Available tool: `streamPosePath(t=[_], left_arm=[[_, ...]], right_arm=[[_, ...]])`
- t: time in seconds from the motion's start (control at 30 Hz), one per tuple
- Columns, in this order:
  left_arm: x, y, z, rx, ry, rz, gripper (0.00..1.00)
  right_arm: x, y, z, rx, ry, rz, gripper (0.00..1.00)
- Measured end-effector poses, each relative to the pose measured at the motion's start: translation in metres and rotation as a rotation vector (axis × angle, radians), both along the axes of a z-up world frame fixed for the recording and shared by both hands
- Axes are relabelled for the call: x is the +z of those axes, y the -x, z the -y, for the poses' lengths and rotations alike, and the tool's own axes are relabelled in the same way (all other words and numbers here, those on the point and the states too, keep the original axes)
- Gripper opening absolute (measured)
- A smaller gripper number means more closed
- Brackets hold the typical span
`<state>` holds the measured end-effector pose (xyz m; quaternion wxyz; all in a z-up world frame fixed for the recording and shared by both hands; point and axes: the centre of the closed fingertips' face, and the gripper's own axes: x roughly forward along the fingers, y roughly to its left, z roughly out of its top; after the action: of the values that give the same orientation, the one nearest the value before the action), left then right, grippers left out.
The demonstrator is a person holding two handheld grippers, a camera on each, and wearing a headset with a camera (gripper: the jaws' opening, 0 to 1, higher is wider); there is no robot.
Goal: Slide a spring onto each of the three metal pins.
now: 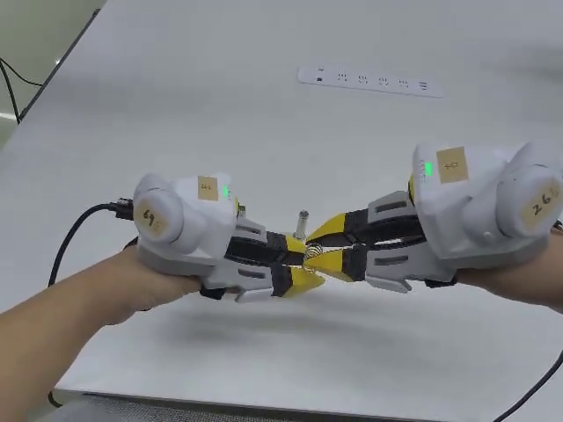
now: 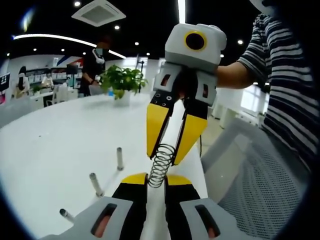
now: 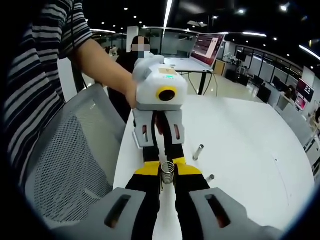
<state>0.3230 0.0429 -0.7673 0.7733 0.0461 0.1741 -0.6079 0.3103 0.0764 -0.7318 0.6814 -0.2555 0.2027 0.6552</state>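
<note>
Spring [image 2: 161, 165] position: held in the air between the two grippers, which meet nose to nose over the near part of the white table [image 1: 264, 132]. The left gripper [image 2: 156, 179] has its yellow-tipped jaws brought together on the lower end of the coil, as its own view shows; the coil rises from the narrow gap between the two tips. The right gripper [image 2: 164, 157] reaches in from the opposite side. Its long yellow jaws converge in a V onto the other end of the same coil, one jaw touching each side. Both tools are thus clamped on the one spring, one at each end. In the right gripper view the coil appears nearly end-on, a round ring seated between the tips.

Pin location: three metal pins [image 2: 96, 184] stand upright in a row on the table, to the left of the jaws in the left gripper view. The spring is near them but apart from all three. In the head view one of them rises just behind the point where the jaws meet.

Surroundings: a white power strip [image 1: 369, 81] lies flat on the far part of the table, well apart from the work. A black cable [image 1: 75, 233] runs from the rear of the left gripper. A mesh chair [image 3: 70, 160] stands just beside the table edge. A potted plant [image 2: 122, 80] shows at the far side of the table. The person wears a striped shirt [image 2: 280, 75].
</note>
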Motion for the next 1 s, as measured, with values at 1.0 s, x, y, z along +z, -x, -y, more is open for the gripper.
streamPosePath(t=[1.0], left_arm=[[-0.002, -0.003, -0.021, 0.095, -0.007, -0.050, 0.17]], right_arm=[[-0.002, -0.008, 0.005, -0.033, 0.012, 0.032, 0.07]])
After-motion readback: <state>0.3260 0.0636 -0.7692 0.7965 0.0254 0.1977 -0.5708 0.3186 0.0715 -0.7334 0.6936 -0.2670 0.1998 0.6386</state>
